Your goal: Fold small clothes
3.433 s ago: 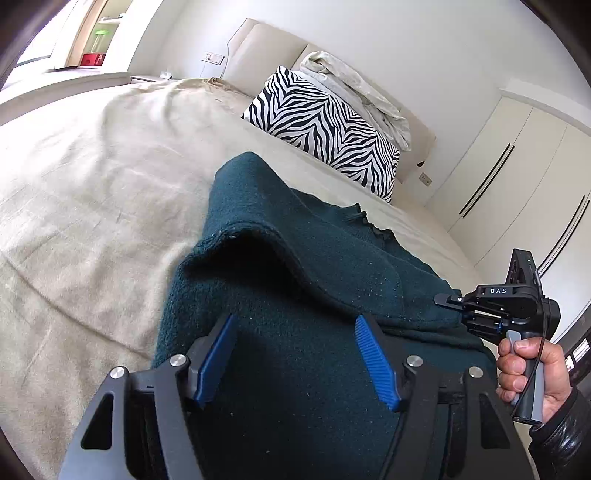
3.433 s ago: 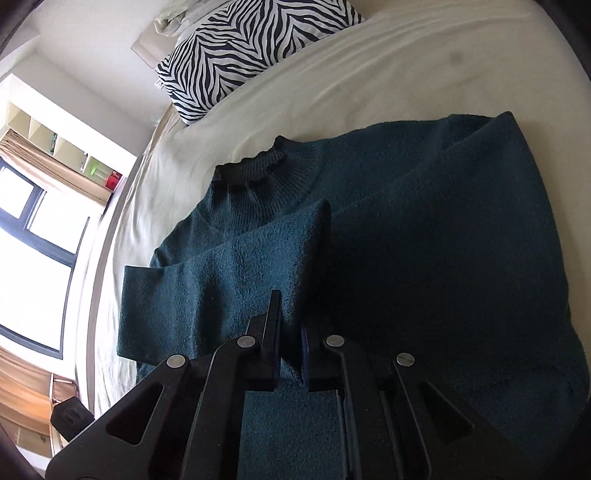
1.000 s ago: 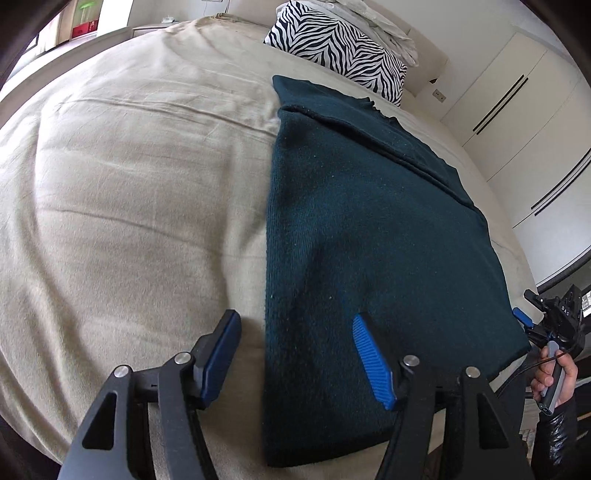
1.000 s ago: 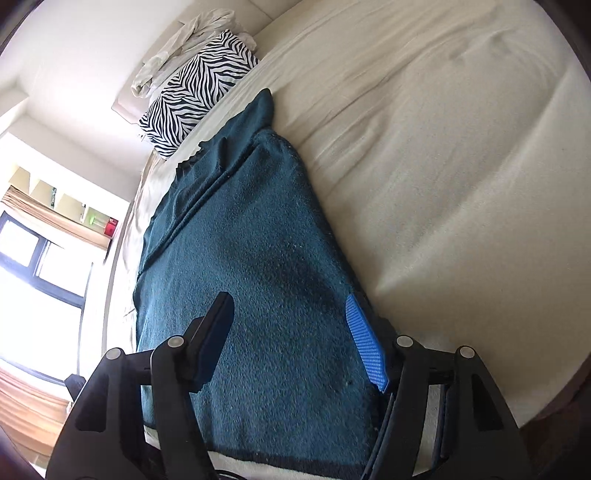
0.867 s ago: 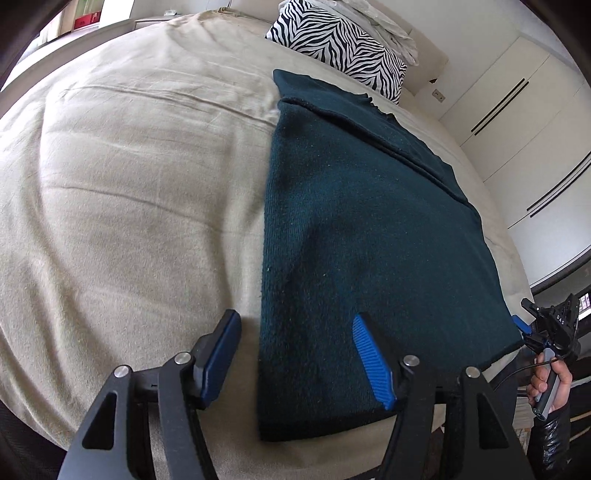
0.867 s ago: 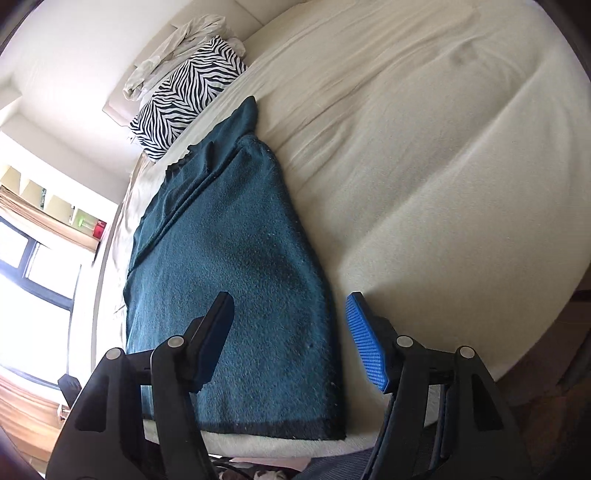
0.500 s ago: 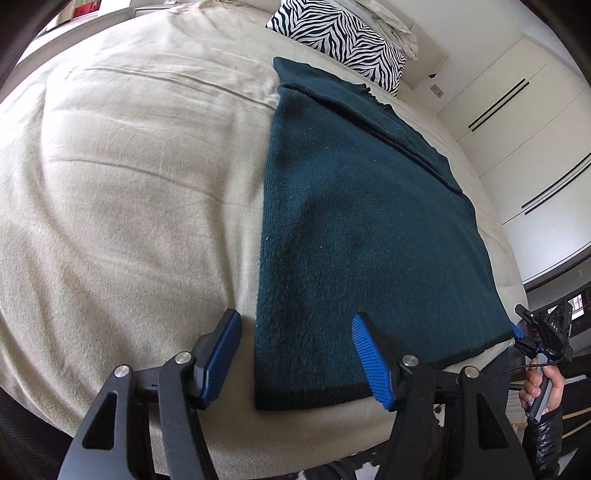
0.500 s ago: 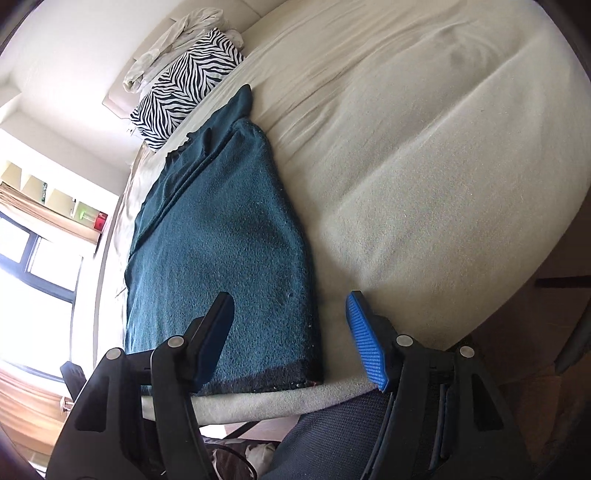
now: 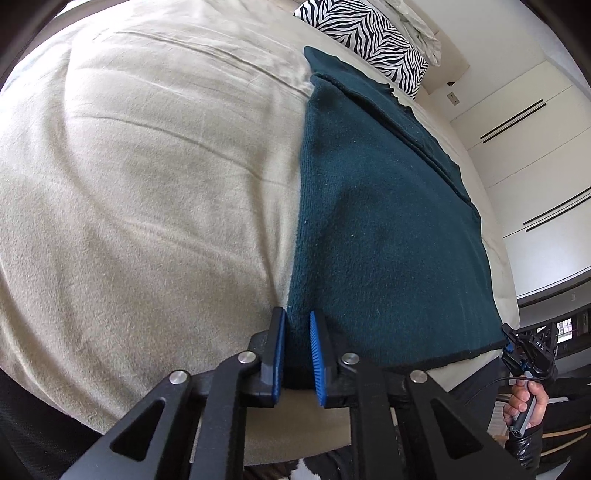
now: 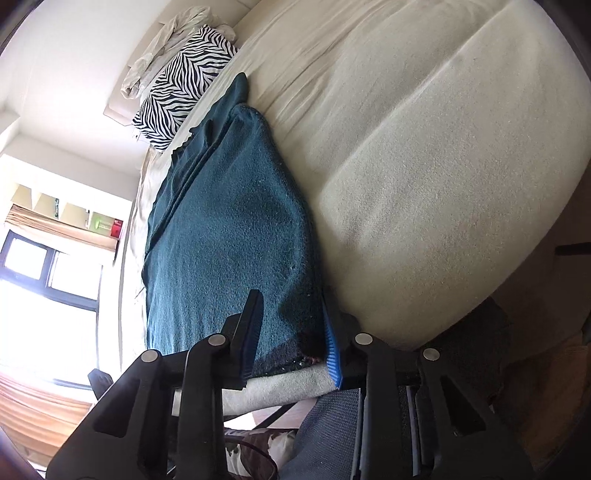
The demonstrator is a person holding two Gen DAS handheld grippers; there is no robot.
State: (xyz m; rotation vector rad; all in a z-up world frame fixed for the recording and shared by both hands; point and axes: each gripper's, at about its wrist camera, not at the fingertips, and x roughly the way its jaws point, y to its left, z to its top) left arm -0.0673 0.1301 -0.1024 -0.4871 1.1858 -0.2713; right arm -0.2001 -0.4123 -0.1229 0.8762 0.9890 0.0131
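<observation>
In the left wrist view, the left tongs (image 9: 297,354) sit at the bottom centre of the frame, their blue pads drawn close together and clenched on the near left corner of the dark teal sweater (image 9: 384,221). These jaws have just been closing, and the knit hem lies pinched between them. The sweater lies flat on the bed (image 9: 147,184), running from the tongs up toward the upper right of the frame, with a folded layer along its right side. A zebra-striped pillow (image 9: 365,33) rests at the top of the frame just beyond the sweater's far end. At the lower right edge, a hand (image 9: 524,402) holds the right tongs (image 9: 513,349) at the sweater's other near corner. White wardrobe doors (image 9: 528,147) fill the right side.

In the right wrist view, the right tongs (image 10: 291,339) occupy the lower centre, narrowed onto the near right corner of the sweater (image 10: 229,236); they too have just been closing, and the dark hem bunches between the blue pads at the edge of the bed (image 10: 424,166). The sweater stretches toward the upper left, ending near the zebra-striped pillow (image 10: 181,85). A bright window (image 10: 44,288) shows at the left edge.
</observation>
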